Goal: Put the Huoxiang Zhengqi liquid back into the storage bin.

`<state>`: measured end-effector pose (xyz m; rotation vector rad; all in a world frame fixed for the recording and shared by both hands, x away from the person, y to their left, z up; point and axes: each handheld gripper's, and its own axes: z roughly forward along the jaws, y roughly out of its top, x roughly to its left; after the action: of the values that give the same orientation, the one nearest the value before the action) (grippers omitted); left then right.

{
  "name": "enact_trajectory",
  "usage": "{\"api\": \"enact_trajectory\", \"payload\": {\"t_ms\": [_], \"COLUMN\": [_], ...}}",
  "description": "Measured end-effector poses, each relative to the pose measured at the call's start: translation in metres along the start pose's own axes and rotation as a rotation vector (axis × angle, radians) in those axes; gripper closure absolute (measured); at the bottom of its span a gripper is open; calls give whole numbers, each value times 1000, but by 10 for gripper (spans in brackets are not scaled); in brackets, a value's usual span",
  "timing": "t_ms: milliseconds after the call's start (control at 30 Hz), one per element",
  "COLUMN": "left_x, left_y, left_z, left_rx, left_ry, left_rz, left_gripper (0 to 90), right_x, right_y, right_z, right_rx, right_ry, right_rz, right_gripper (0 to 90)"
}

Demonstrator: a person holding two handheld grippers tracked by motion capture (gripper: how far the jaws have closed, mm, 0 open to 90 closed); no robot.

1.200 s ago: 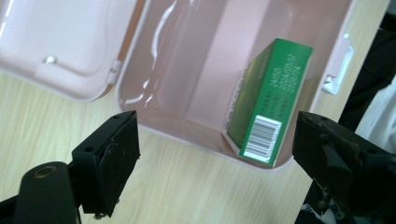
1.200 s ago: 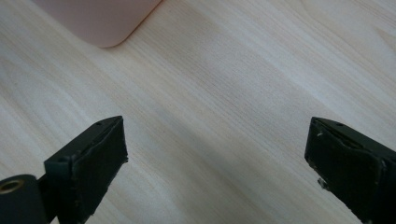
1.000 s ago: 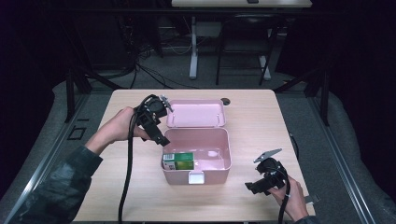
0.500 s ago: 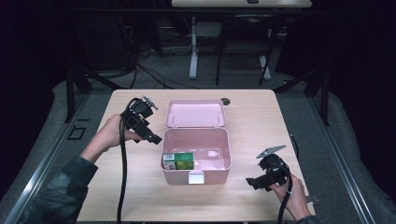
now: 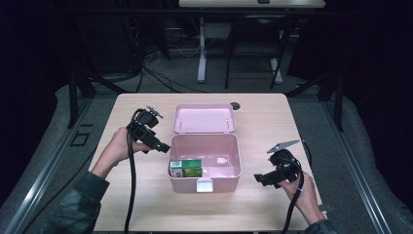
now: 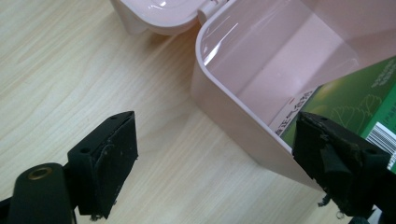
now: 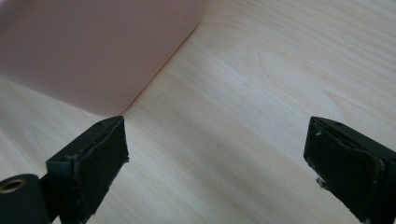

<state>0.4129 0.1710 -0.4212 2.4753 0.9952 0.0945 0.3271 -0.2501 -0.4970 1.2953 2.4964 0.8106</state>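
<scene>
Presently we record one pink box (image 5: pixel 204 163), lid (image 5: pixel 204 118) thrown back flat on the wooden table (image 5: pixel 272 122) behind it, so the opening step is done. One green carton (image 5: pixel 186 168) lies inside, against the box's near-left corner; in our judgement the packing is done and what remains is to swing the lid over and shut it.

Left gripper (image 5: pixel 164 147): released, jaws wide, nothing between them. We see it just beside the box's left wall, tips angled down toward the rim; in the left gripper view (image 6: pixel 215 163) the box wall runs between the jaws and the carton sits just beyond it, near but apart.

Right gripper (image 5: pixel 258 178): released likewise, jaws spread over bare table. We place it to the right of the box, near its front-right corner and clear of it; the right gripper view (image 7: pixel 215 168) shows the pink wall ahead, untouched.
</scene>
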Motion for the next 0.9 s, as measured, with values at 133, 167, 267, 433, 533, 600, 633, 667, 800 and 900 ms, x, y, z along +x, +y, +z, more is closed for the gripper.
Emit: {"api": "enact_trajectory", "payload": {"t_ms": [133, 167, 267, 433, 533, 600, 633, 667, 800, 900], "left_x": [-2, -3, -4, -6, -6, -5, -5, -5, -5, -6], "left_y": [0, -1, -1, 1, 1, 2, 2, 2, 3, 2], "left_z": [3, 4, 9, 16, 22, 24, 24, 25, 29, 32], "left_rx": [-11, -15, -14, -15, -9, -13, -17, -22, -30, -28], "left_ry": [3, 1, -7, -7, -4, -10, -7, -5, -11, -8], "left_rz": [-11, -15, -17, -20, -25, -31, -34, -37, -40, -41], "left_gripper": [152, 153, 155, 180, 218, 243, 270, 284, 355, 415], "right_x": [-5, -6, -11, -19, -23, -25, -26, -26, -28, -29], "right_y": [10, 13, 21, 36, 46, 53, 58, 61, 77, 88], "right_z": [1, 1, 1, -1, 0, 1, 2, 3, 4, 7], "right_rx": [-15, -16, -33, -57, -80, -88, -98, -102, -115, -121], "right_ry": [5, 5, 12, 14, 20, 29, 30, 31, 35, 40], "right_rz": [7, 9, 23, 33, 41, 42, 48, 45, 37, 37], "right_gripper": [55, 55, 59, 87, 108, 123, 133, 133, 140, 145]}}
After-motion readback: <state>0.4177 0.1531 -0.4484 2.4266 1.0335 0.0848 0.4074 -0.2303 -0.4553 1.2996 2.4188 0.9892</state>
